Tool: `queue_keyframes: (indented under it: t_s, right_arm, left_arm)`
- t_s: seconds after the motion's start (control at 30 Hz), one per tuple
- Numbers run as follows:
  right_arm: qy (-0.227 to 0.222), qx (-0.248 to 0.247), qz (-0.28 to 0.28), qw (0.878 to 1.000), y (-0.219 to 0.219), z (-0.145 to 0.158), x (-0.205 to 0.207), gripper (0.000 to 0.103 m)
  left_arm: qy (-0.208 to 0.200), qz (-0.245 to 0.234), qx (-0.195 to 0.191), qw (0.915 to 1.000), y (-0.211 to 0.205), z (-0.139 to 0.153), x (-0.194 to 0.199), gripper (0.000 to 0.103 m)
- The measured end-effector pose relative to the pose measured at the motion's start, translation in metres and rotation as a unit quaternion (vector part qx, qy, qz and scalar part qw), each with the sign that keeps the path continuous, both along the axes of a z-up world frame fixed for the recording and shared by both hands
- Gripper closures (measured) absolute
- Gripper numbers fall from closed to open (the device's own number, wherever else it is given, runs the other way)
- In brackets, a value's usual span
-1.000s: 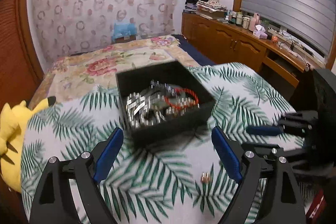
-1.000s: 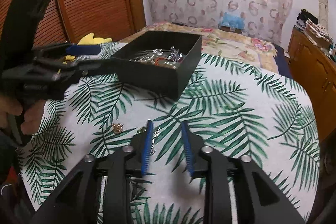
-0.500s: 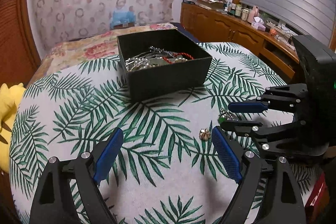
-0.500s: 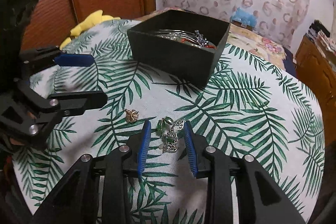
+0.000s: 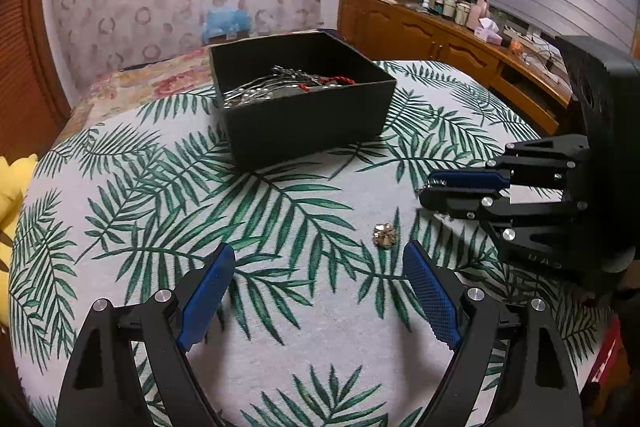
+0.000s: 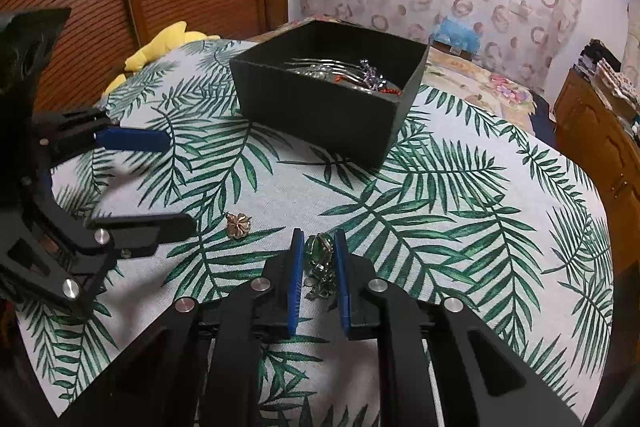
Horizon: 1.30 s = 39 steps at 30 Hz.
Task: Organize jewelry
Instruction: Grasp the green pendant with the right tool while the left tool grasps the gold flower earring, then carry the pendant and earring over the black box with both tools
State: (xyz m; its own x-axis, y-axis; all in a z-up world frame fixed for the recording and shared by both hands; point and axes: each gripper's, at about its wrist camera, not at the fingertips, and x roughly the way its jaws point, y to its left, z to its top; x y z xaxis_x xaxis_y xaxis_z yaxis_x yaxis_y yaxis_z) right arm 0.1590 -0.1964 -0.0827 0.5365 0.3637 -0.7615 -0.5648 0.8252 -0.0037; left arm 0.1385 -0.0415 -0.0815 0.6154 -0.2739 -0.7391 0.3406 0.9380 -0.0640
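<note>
The right tongs (image 6: 317, 259) are nearly closed around the green jewelry (image 6: 319, 245) on the surface (image 6: 460, 227), so it can be lifted. The box (image 6: 320, 107) is at 12 o'clock. The left tongs (image 5: 318, 291) are held wide open, empty, near the gold flower piece (image 5: 385, 235).

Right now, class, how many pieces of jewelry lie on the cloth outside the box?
2: a gold flower piece on the cloth between the grippers, and a green-stone piece between the right gripper's fingers. The grippers may hide others.

No legible txt, labels or nos. anywhere in either view.
</note>
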Motion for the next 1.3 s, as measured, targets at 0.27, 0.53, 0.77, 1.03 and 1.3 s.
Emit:
queue_keyframes:
  t_s: [0.27,0.53,0.77,1.03,1.3]
  right_arm:
    - [-0.016,0.02,-0.013,1.0,-0.018,0.017,-0.004,0.087]
    - [-0.014,0.023,-0.023,0.999,-0.031,0.018,-0.005,0.087]
    - [-0.015,0.028,-0.024,0.999,-0.034,0.021,-0.006,0.087]
    - [-0.019,0.032,-0.023,0.999,-0.034,0.026,-0.009,0.086]
    - [-0.045,0.033,-0.012,0.998,-0.026,0.045,-0.02,0.086]
  left_arm:
    - [0.002,-0.019,0.009,0.9998,-0.017,0.0,0.003,0.023]
    - [0.007,-0.051,0.015,0.9985,-0.038,-0.001,0.003,0.062]
    - [0.008,-0.056,0.031,0.9979,-0.047,-0.007,0.006,0.077]
    - [0.003,-0.053,0.026,0.9983,-0.046,-0.006,0.006,0.089]
    - [-0.025,-0.034,0.004,0.9991,-0.033,0.013,-0.007,0.089]
